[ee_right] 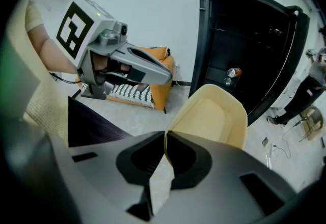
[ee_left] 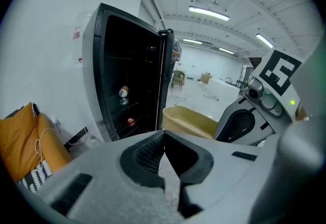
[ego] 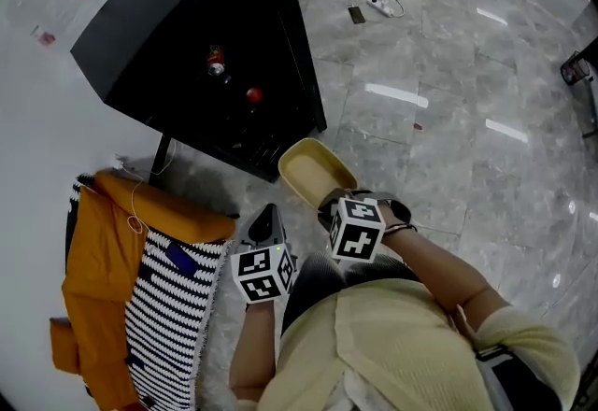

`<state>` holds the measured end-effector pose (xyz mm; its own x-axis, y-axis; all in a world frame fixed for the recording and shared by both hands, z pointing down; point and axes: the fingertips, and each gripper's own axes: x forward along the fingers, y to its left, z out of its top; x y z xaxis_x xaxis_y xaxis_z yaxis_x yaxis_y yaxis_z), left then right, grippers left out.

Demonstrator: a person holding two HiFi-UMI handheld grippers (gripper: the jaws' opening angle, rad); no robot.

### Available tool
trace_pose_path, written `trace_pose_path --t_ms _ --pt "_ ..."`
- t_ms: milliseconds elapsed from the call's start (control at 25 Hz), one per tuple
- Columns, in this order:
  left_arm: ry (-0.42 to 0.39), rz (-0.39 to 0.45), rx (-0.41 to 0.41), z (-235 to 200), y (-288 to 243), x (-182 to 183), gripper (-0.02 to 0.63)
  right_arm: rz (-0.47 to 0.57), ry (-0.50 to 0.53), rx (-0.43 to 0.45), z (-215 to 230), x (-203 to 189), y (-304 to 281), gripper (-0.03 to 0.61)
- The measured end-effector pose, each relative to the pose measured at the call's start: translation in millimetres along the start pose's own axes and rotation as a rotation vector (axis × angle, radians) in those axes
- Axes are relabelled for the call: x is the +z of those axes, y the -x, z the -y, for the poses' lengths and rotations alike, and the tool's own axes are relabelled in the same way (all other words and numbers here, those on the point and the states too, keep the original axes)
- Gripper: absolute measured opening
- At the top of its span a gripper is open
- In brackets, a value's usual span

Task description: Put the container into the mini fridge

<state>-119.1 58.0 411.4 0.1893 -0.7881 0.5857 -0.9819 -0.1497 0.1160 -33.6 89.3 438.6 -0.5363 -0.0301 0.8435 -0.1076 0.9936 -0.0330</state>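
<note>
The right gripper (ee_right: 164, 136) has its jaws clamped on the near rim of the cream plastic container (ee_right: 214, 116), which hangs in the air just in front of the mini fridge (ego: 187, 45), low and close to its open side. The left gripper (ee_left: 162, 136) is pressed together on nothing, further from the fridge than the container.

Held by one thin edge, the container could pivot or slip out if it is swung fast. Its far rim could also catch a shelf front or the door edge (ee_left: 165, 80), which stands open beside the opening.

Inside the fridge, a drinks can (ego: 216, 61) and a small red round thing (ego: 253, 94) take up shelf space. An orange cushion (ego: 103, 250) on striped fabric (ego: 168, 316) lies just left of the fridge, clear of the path. A power strip (ego: 383, 6) lies well beyond it.
</note>
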Motion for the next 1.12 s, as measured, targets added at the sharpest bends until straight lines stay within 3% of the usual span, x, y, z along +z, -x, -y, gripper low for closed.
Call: trace_pose_path --t_ms 520,720,1120 --pt "-0.038 -0.031 -0.068 9 -46 5 0.023 -0.026 -0.072 0.000 31 -21 -17 0.035" --pt "-0.074 -0.018 -0.128 9 -65 12 0.021 -0.044 -0.103 -0.007 46 -22 -30 0.035" --pt "-0.104 -0.083 -0.172 -16 -109 13 0.021 -0.050 -0.168 -0.005 79 -2 -62 0.035"
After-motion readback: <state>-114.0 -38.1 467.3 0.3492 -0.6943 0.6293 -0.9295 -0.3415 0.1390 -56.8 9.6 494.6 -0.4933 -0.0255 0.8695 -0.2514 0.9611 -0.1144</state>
